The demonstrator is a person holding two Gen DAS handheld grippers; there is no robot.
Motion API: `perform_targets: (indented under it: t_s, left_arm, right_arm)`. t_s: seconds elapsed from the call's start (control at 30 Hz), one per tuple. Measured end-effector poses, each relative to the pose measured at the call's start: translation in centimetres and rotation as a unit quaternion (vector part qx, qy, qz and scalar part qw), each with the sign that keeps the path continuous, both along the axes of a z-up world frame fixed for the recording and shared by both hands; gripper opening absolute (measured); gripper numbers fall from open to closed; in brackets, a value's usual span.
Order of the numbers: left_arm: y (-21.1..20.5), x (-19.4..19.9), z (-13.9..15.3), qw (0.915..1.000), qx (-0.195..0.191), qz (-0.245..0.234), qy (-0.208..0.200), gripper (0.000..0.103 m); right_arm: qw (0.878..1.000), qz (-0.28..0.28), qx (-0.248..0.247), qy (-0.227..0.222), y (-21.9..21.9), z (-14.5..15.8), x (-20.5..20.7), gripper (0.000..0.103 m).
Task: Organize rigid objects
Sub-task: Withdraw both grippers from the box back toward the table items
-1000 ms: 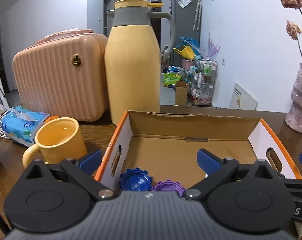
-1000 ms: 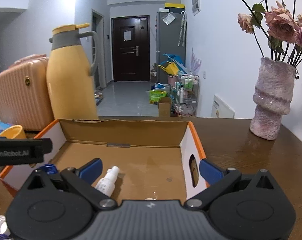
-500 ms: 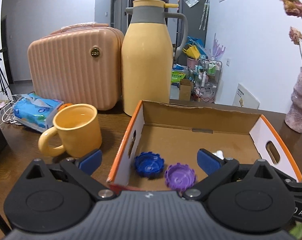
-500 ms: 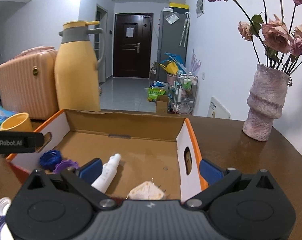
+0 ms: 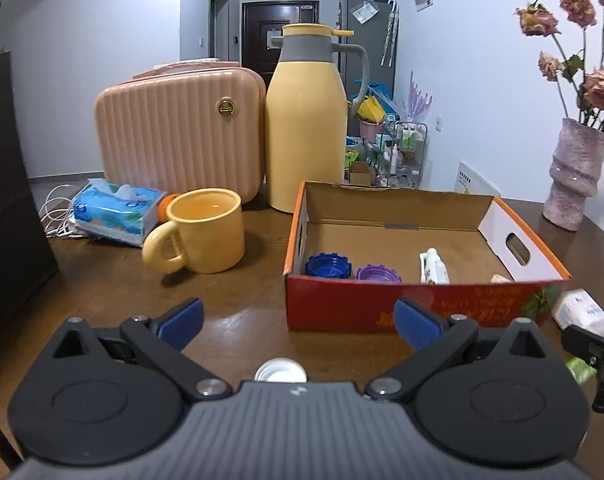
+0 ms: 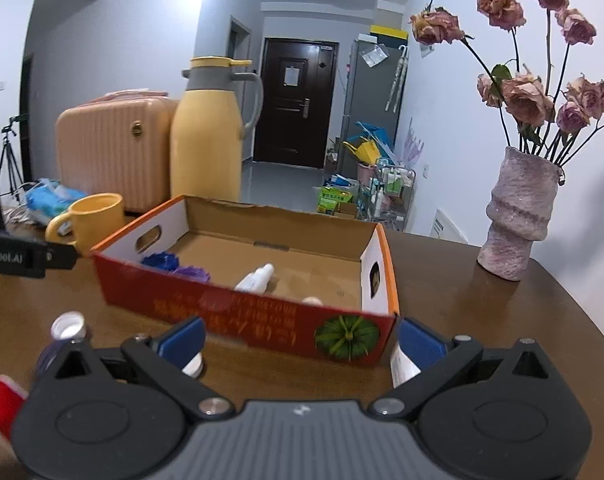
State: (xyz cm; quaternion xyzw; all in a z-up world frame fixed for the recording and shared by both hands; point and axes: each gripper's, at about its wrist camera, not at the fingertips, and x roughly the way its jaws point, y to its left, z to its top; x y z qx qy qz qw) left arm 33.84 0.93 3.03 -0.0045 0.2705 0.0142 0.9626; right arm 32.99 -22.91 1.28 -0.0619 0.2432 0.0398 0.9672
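Your white spray bottle (image 5: 433, 266) lies flat on the floor of the cardboard box (image 5: 417, 304), long axis running front to back, nozzle end aimed at the far wall. To its left, the blue cap (image 5: 327, 266) and purple cap (image 5: 377, 273) sit side by side against the near wall. Your left gripper (image 5: 298, 316) hangs wide open over the table before the box, holding nothing; your right gripper (image 6: 302, 336) is equally spread and empty at the box's near right corner.
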Motion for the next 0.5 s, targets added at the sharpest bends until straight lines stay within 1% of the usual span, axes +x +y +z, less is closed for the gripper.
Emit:
perform_targets:
  t_s: [0.1,0.27,0.43,0.5]
  left_arm:
    - [0.6,-2.1,0.1,1.0,-0.008,-0.005,-0.004,0.103]
    - [1.2,-5.3,-0.2,0.9997,-0.007,-0.019,-0.011,0.103]
    - [1.9,-8.8,-1.3,0.9995,-0.008,-0.026,-0.017,0.103]
    - [2.2,-10.2,-2.0,0.9996,-0.003,-0.024,-0.017,0.103]
  right_arm:
    - [1.0,0.008,-0.002,-0.001,-0.2,-0.2,-2.1,0.103]
    - [1.0,0.023,0.005,-0.007,-0.4,-0.9,-5.4,0.103]
    - [0.999,0.037,0.005,-0.009,0.0,-1.9,-8.4,0.103]
    - [0.999,0.044,0.005,-0.01,0.2,-2.3,-9.6,0.103]
